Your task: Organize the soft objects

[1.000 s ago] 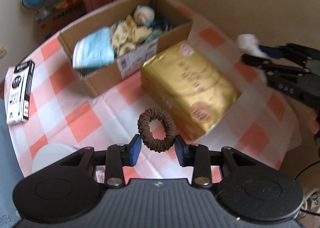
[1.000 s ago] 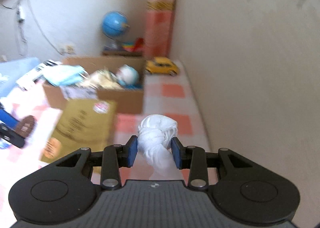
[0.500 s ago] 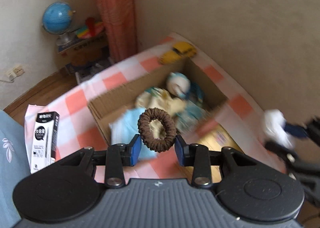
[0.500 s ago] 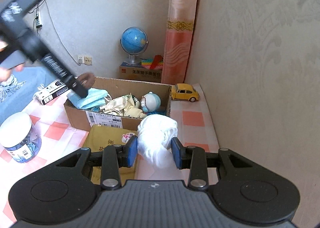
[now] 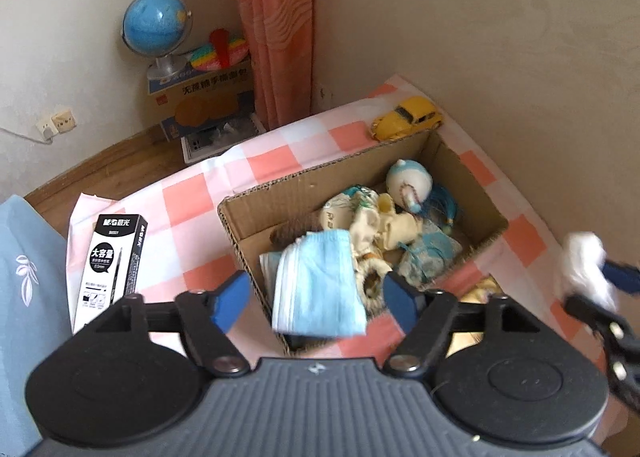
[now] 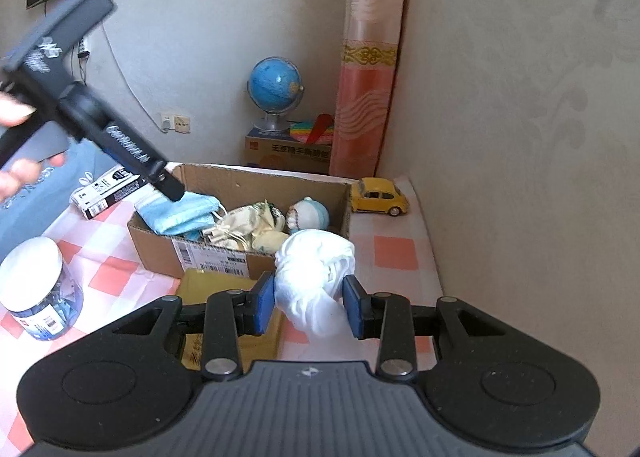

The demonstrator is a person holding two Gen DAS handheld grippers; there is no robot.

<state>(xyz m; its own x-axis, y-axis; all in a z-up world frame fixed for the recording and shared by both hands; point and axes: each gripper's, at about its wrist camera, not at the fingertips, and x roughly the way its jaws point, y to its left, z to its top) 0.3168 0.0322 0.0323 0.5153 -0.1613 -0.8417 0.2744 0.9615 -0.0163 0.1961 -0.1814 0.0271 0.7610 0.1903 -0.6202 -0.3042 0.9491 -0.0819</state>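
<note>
Looking along our two tools, we see a worktop covered with a pink and white checked cloth, pushed into the corner of a room with pale walls. In the upper part of both frames a pink curtain hangs in the corner, and a blue globe stands on a carton beside it. A yellow toy car sits on the cloth just behind the cardboard box. At the left of the frame a black and white pen carton lies flat, and a jar with a white lid stands at the lower left of the right wrist view.

The box holds soft things: a light blue face mask, cream cloth pouches, a small round plush and a brown hair tie near its back wall.

Our left gripper hangs above the box with jaws spread and nothing between them. Our right gripper has its jaws pinching a white knotted cloth, held in front of the box, above a gold package.
</note>
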